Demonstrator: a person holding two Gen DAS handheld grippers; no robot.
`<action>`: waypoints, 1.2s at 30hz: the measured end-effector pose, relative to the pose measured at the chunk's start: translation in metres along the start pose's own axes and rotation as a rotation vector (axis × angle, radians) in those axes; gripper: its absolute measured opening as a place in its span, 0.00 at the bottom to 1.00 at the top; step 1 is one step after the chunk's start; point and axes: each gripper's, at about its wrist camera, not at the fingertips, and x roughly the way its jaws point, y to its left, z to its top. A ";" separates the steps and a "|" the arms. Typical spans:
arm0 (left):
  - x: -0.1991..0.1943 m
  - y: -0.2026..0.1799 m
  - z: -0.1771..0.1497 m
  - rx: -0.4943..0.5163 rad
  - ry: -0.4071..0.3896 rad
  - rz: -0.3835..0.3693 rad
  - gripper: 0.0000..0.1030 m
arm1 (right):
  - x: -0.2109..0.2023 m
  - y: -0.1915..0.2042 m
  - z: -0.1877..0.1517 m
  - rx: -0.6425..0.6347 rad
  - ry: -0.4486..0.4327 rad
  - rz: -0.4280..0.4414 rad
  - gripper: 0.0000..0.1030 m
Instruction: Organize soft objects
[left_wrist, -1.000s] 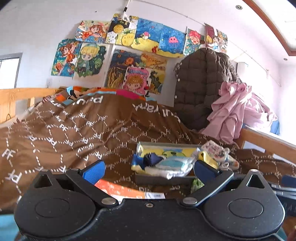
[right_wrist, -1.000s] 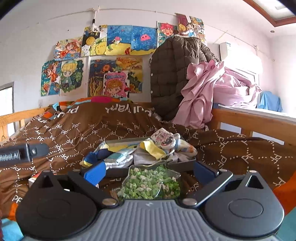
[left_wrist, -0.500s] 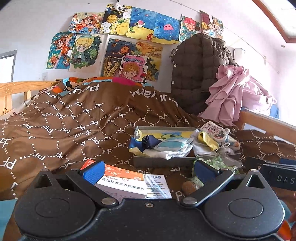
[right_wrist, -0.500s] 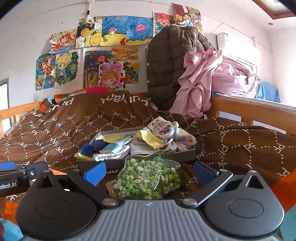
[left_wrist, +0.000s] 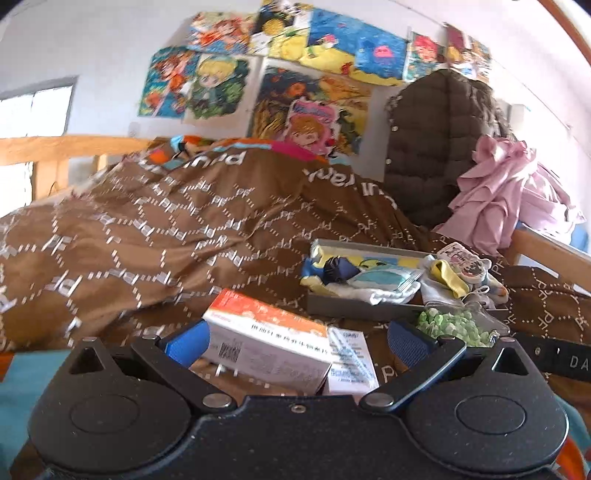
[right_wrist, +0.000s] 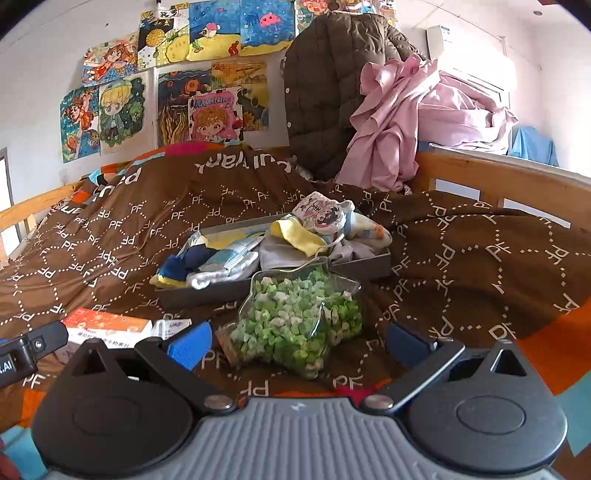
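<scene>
A grey tray (right_wrist: 207, 293) (left_wrist: 343, 306) on the brown quilt holds several soft items: blue and white socks (right_wrist: 207, 264), a yellow cloth (right_wrist: 295, 236) and a cartoon-print pouch (right_wrist: 321, 214) (left_wrist: 461, 258). A star-shaped clear jar of green paper stars (right_wrist: 295, 325) (left_wrist: 454, 326) stands in front of the tray, between the fingers of my right gripper (right_wrist: 299, 343), which is open and not touching it. My left gripper (left_wrist: 299, 343) is open too, with an orange-and-white box (left_wrist: 266, 339) (right_wrist: 103, 326) lying between its fingers, untouched.
The brown quilt (left_wrist: 166, 236) covers the bed inside wooden rails (right_wrist: 498, 181). A dark padded jacket (right_wrist: 325, 88) and pink cloth (right_wrist: 424, 107) pile up at the back right. Drawings (left_wrist: 295, 74) hang on the wall. A white leaflet (left_wrist: 351, 362) lies beside the box.
Both grippers have tipped down and moved closer to the quilt; the box and the jar now sit larger between their fingers. Both stay open.
</scene>
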 end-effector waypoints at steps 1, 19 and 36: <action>-0.002 0.001 0.000 -0.012 0.006 0.007 0.99 | -0.003 0.001 -0.001 -0.006 -0.003 0.000 1.00; -0.053 0.001 -0.002 0.075 0.000 0.088 0.99 | -0.059 0.015 -0.020 -0.055 -0.018 0.037 1.00; -0.044 0.010 -0.022 0.089 0.064 0.053 0.99 | -0.052 0.018 -0.030 -0.061 0.037 0.058 1.00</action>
